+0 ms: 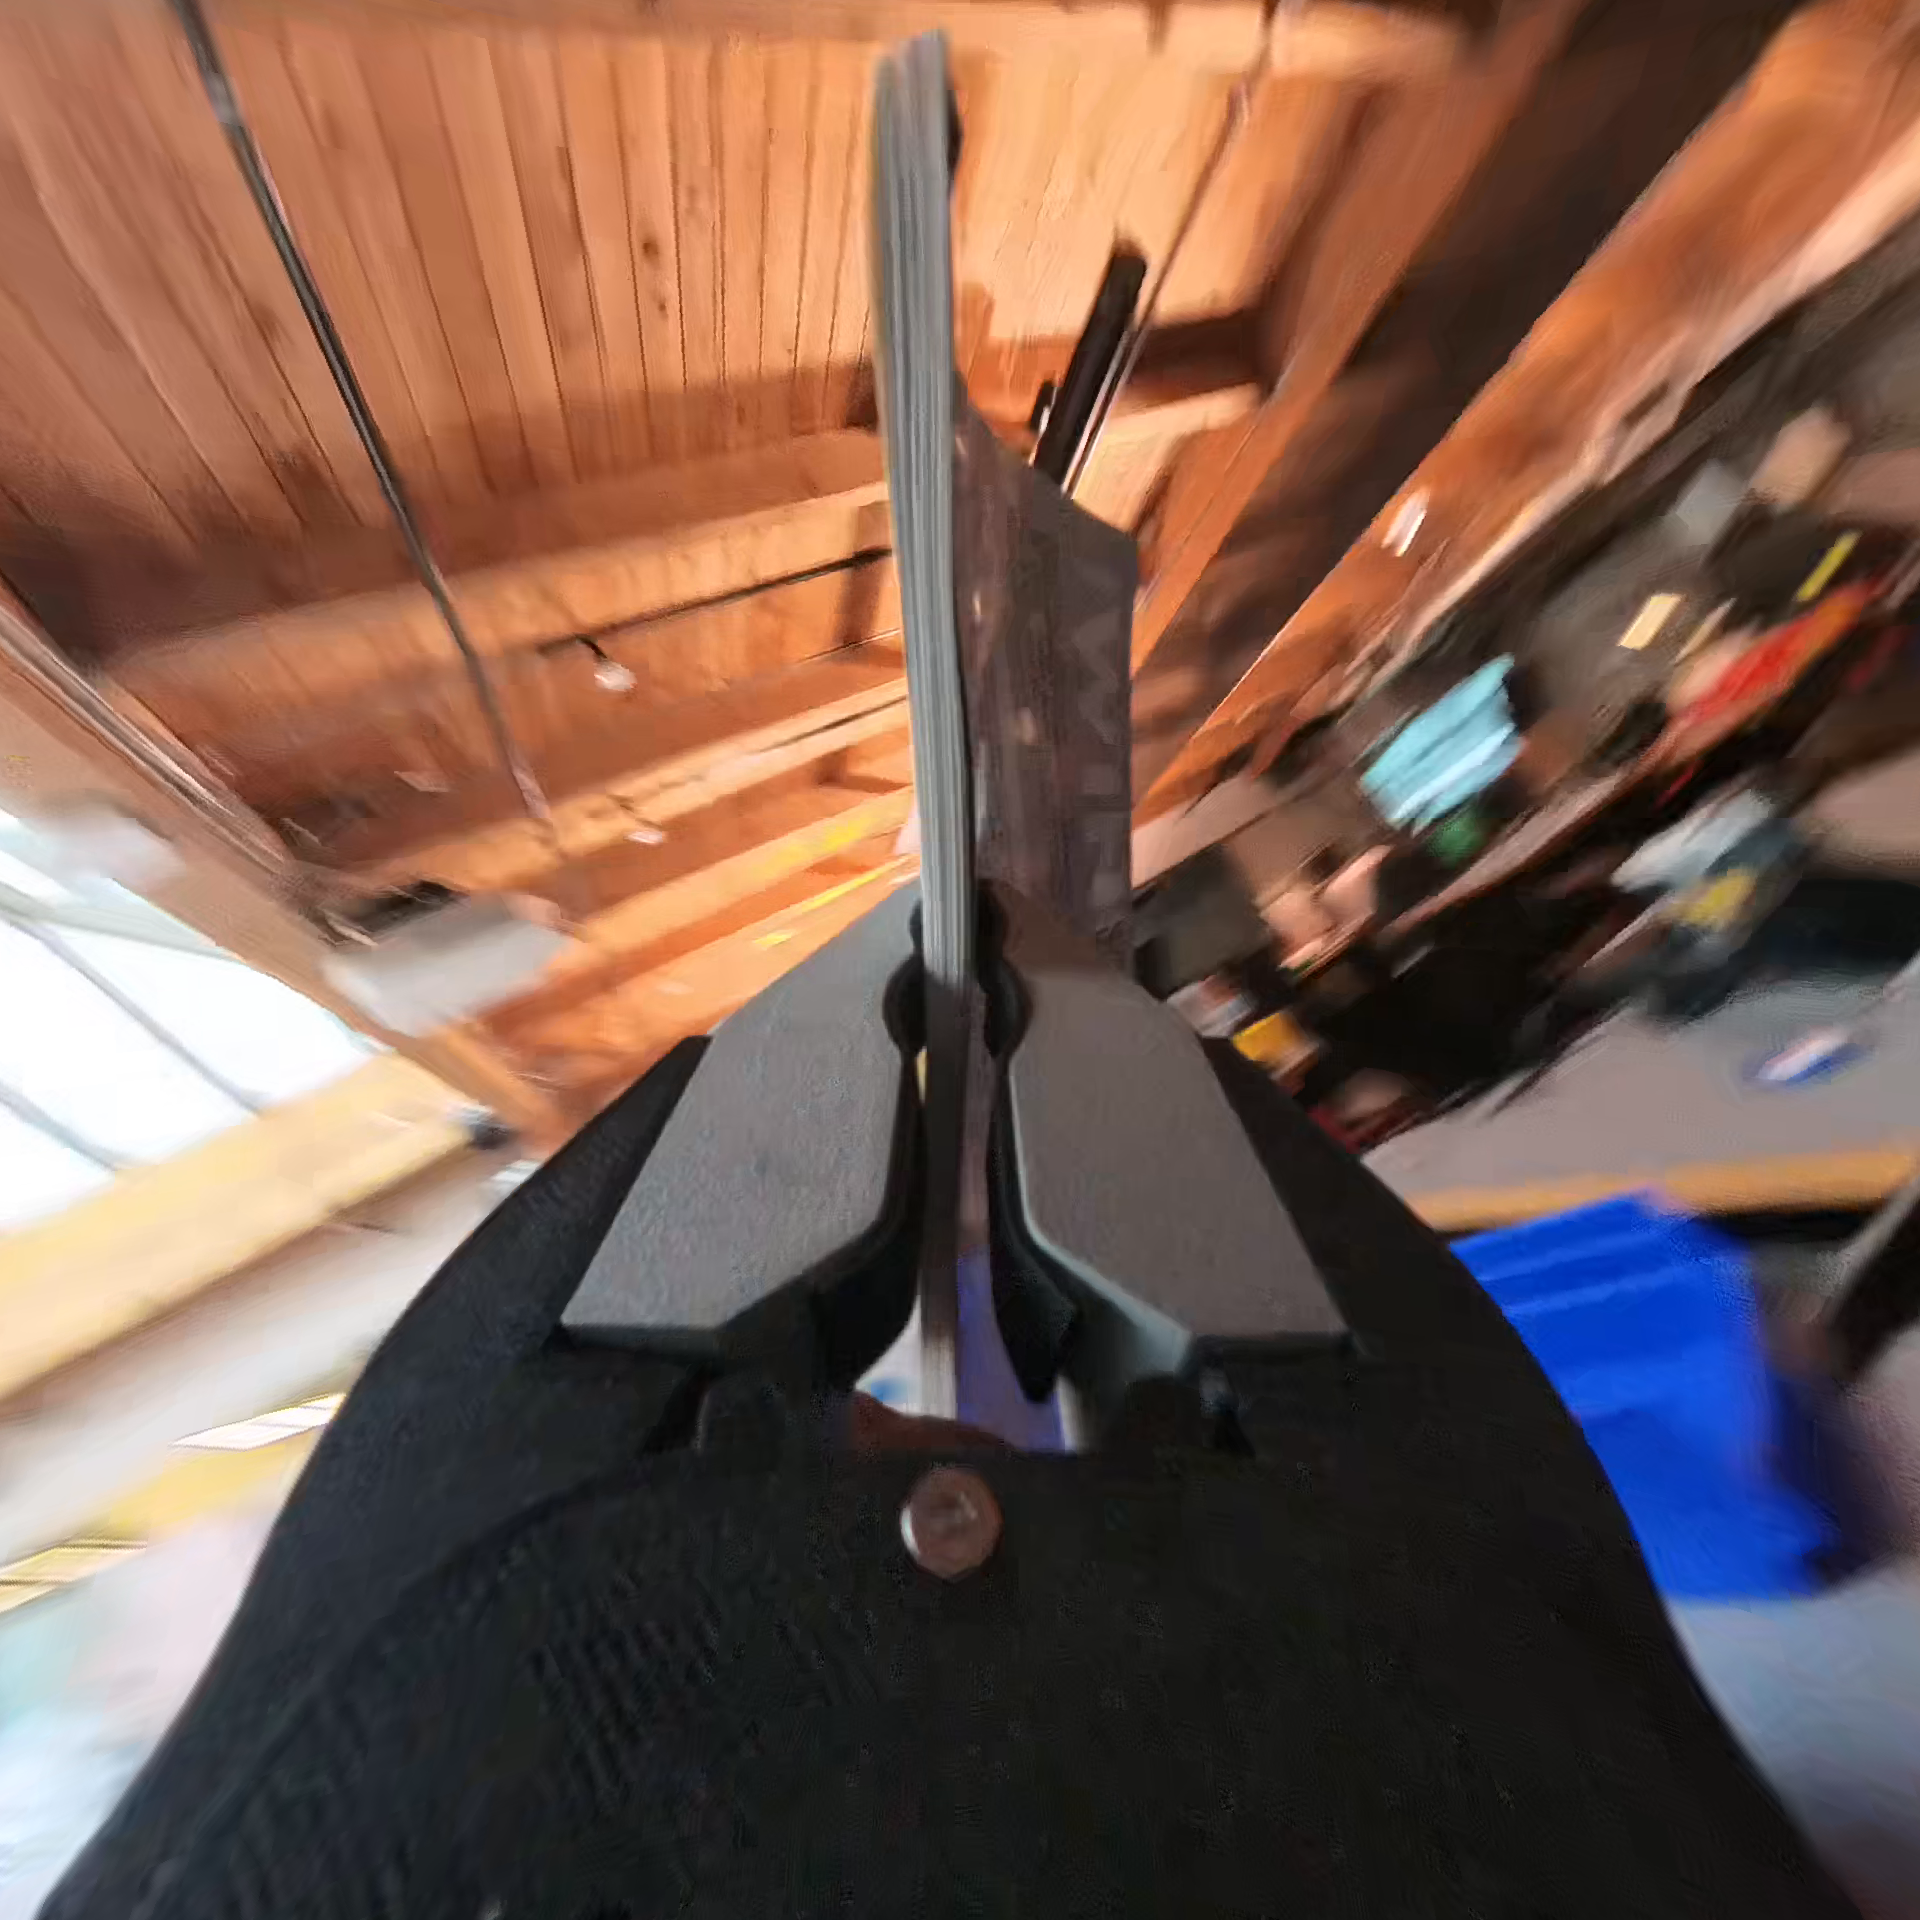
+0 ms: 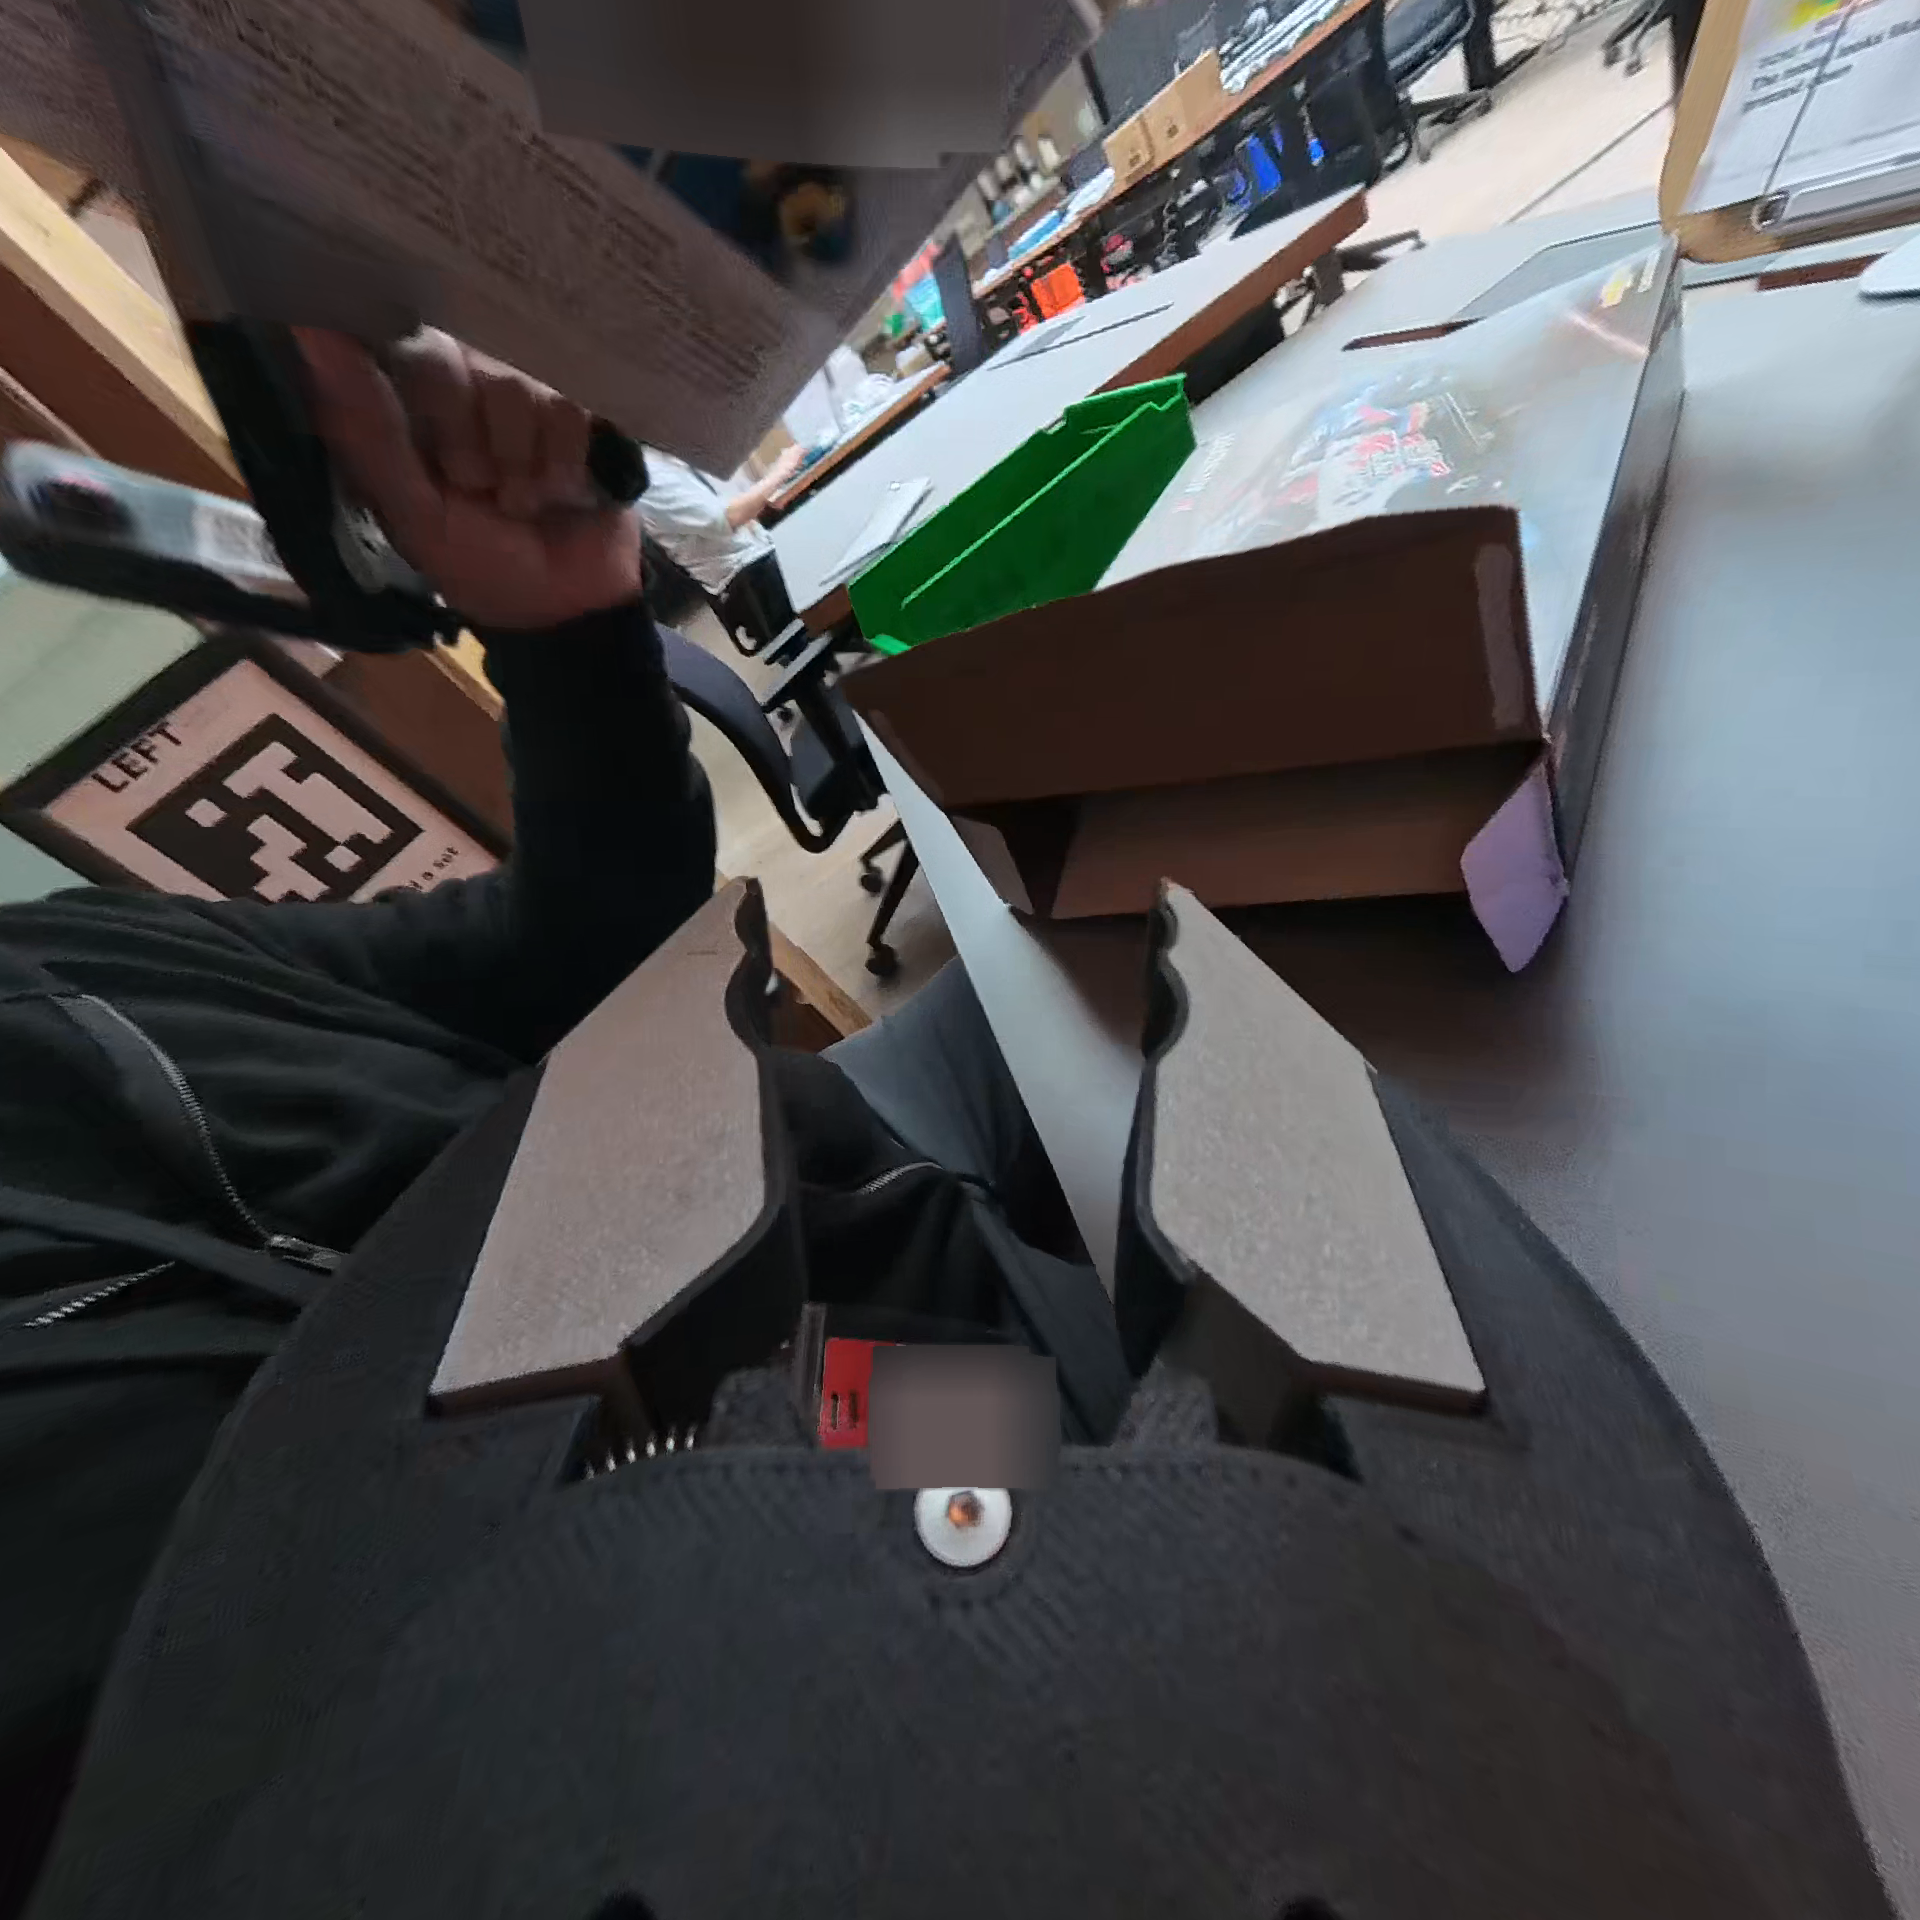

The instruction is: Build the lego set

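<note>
The left tongs (image 1: 951, 977) clamp a booklet (image 1: 914, 520) edge-on, raised high above the box (image 2: 1299, 644), while the right tongs (image 2: 961, 966), spread wide and empty, hover nearer the box.

A wooden plank ceiling (image 1: 540, 343) with heavy beams (image 1: 665, 613) spans the room, blurred in the left wrist view. Bright daylight comes through a window (image 1: 135, 1029) at the lower left. Long grey-topped tables (image 2: 1164, 343) with wooden edges stand in rows. A dark office chair (image 2: 769, 748) on casters rests on the pale floor (image 2: 1538, 156).
</note>
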Available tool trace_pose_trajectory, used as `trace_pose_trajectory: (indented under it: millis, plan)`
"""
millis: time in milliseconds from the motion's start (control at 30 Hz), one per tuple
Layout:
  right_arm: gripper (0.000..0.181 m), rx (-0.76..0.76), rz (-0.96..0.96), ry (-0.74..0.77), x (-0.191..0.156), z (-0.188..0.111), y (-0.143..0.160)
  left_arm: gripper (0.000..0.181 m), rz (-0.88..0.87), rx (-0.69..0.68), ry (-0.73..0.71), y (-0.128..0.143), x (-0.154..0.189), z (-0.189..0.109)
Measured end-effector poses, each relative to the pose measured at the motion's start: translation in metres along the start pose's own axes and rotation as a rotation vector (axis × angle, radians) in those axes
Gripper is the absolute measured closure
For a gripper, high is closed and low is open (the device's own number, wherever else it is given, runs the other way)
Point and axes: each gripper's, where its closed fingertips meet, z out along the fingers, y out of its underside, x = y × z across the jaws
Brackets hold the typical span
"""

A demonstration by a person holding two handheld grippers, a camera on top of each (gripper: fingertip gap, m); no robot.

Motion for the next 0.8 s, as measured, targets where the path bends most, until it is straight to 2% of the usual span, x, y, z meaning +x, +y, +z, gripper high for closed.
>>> trace_pose_trajectory:
  millis: [33,100,167,233,300,367,433,533,567,600,667,733,800]
  plan:
    - [0.110,0.007,0.024,-0.024,-0.001,0.001,-0.003,0.179,0.175,-0.048,-0.001,0.007,0.008,0.001]
    - [0.106,0.037,0.109,-0.126,-0.005,0.003,-0.007,0.178,0.335,-0.189,0.080,0.039,0.042,-0.008]
    - [0.103,0.090,0.205,-0.227,-0.004,0.005,-0.009,0.179,0.461,-0.393,0.154,0.095,0.079,-0.037]
    - [0.100,0.106,0.279,-0.262,0.007,0.010,-0.001,0.179,0.509,-0.591,0.231,0.156,0.114,-0.075]
    - [0.097,0.070,0.352,-0.266,0.019,0.023,0.014,0.178,0.552,-0.683,0.334,0.195,0.152,-0.109]
    - [0.099,0.007,0.420,-0.255,0.026,0.038,0.030,0.178,0.622,-0.673,0.356,0.197,0.179,-0.126]
    - [0.100,-0.068,0.440,-0.169,0.039,0.054,0.049,0.179,0.595,-0.633,0.388,0.192,0.200,-0.134]
    - [0.104,-0.176,0.433,0.024,0.066,0.068,0.079,0.178,0.590,-0.615,0.399,0.194,0.208,-0.144]
    - [0.108,-0.193,0.434,0.041,0.070,0.071,0.085,0.178,0.570,-0.615,0.404,0.196,0.208,-0.146]
    - [0.115,-0.195,0.454,-0.024,0.062,0.075,0.086,0.178,0.559,-0.617,0.411,0.197,0.208,-0.149]
    - [0.144,-0.144,0.539,-0.192,0.046,0.083,0.077,0.176,0.531,-0.617,0.418,0.199,0.209,-0.153]
    - [0.174,-0.094,0.571,-0.205,0.051,0.091,0.072,0.172,0.511,-0.620,0.410,0.200,0.209,-0.156]
    - [0.176,-0.092,0.520,-0.209,0.050,0.094,0.070,0.158,0.430,-0.639,0.434,0.200,0.210,-0.161]
